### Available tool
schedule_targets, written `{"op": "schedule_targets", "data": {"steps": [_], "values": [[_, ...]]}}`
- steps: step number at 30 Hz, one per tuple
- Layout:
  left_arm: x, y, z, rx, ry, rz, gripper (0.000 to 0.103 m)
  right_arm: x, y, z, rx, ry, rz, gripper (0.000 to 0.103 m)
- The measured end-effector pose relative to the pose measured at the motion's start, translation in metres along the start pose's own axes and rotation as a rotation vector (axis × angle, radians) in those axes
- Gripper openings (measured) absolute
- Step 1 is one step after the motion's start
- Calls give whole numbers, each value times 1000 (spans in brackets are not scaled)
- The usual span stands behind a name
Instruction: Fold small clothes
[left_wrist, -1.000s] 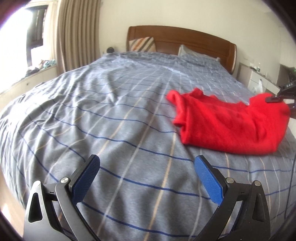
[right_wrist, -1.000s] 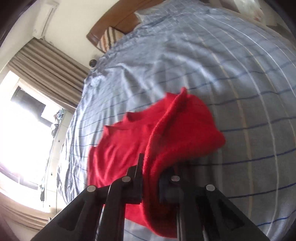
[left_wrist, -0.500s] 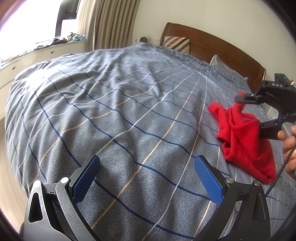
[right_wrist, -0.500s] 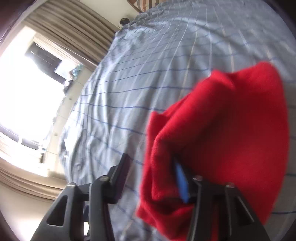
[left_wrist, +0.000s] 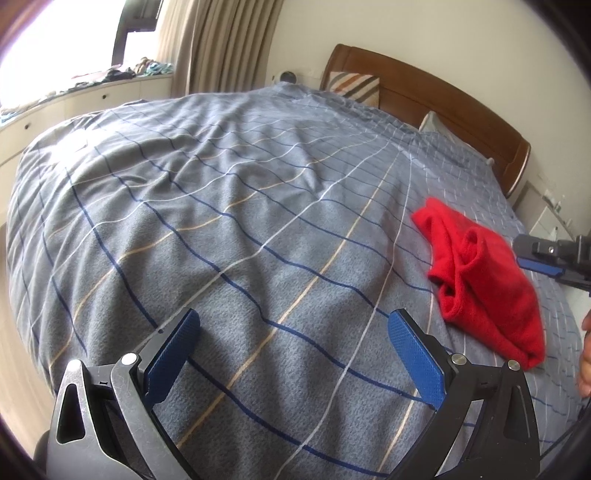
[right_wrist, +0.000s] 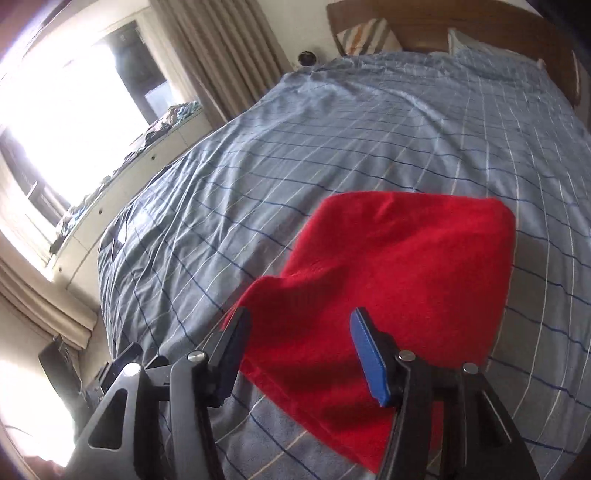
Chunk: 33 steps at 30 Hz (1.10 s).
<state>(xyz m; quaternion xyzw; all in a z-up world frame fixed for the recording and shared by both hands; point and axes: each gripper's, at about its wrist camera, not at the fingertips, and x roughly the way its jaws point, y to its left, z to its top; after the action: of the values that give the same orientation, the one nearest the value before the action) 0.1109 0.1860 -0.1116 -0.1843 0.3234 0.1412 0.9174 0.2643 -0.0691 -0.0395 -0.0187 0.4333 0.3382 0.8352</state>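
Note:
A small red garment (left_wrist: 484, 280) lies folded over on the grey checked bedspread (left_wrist: 240, 229), toward the bed's right side. In the right wrist view the red garment (right_wrist: 399, 266) spreads flat just beyond my right gripper (right_wrist: 299, 350), whose jaws stand apart above the cloth without pressing it. That right gripper (left_wrist: 546, 258) also shows at the right edge of the left wrist view, just right of the garment. My left gripper (left_wrist: 295, 354) hangs open over bare bedspread, well to the left of the garment, nothing between its blue pads (left_wrist: 413, 358).
A wooden headboard (left_wrist: 443, 96) with a striped pillow (left_wrist: 354, 85) closes the far end. Curtains (left_wrist: 221, 44) and a low white window bench (left_wrist: 92, 99) run along the left. A person's hand (left_wrist: 585, 354) shows at the right edge. White furniture stands beyond the bed's right side.
My right gripper carried the red garment's edge across, folding it over, then opened and let go; the cloth now lies flat. The left gripper rolled, then stayed open and still.

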Motion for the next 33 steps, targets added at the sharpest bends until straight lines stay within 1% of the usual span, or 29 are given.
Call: {"op": "schedule_targets", "data": {"steps": [2,3,4,6,7,8,10,11,12,15,18,21,23,24,25,27,28,30,31,33], "values": [[-2,3,-1,-14,2,-3,102,7,30,-14,-125,-14,-35,57],[-2,4,-1,-20,4,-10,102,12,44,-24,-197,-5,-57,57],[-2,4,-1,-22,4,-13,102,18,56,-33,-270,7,-103,57],[-1,1,-1,-13,5,-13,102,30,70,-48,-389,18,-231,52],[-1,-1,-2,-5,7,-14,102,35,71,-50,-418,19,-298,47],[-1,-2,-3,3,7,-15,102,40,70,-50,-435,19,-350,31],[-2,-4,-3,14,4,-17,102,47,63,-49,-458,45,-356,5],[-3,-4,-3,12,3,-18,102,47,63,-51,-464,56,-348,5],[-3,-2,-3,5,3,-21,102,44,65,-54,-470,67,-314,5],[-1,0,-1,-21,5,-31,102,44,72,-69,-536,120,-304,5],[3,-5,-3,0,17,-19,102,55,66,-75,-502,149,-277,5],[2,-9,-5,25,17,-20,102,55,59,-77,-460,134,-247,6],[2,-8,-5,25,19,-23,102,48,54,-77,-416,118,-215,13],[2,-7,-5,21,22,-24,102,39,49,-75,-373,98,-182,18],[3,-6,-5,15,25,-25,102,27,42,-74,-316,80,-135,26],[2,-6,-5,7,26,-28,102,-3,25,-78,-195,5,-65,28],[3,-7,-5,7,26,-30,102,-18,15,-81,-139,-33,-59,28],[4,-11,-6,16,25,-34,102,-38,-7,-88,-32,-82,-78,28],[5,-13,-6,26,25,-34,102,-41,-16,-90,0,-86,-88,28],[7,-19,-8,56,32,-24,102,-36,-26,-93,18,-67,-120,27]]}}
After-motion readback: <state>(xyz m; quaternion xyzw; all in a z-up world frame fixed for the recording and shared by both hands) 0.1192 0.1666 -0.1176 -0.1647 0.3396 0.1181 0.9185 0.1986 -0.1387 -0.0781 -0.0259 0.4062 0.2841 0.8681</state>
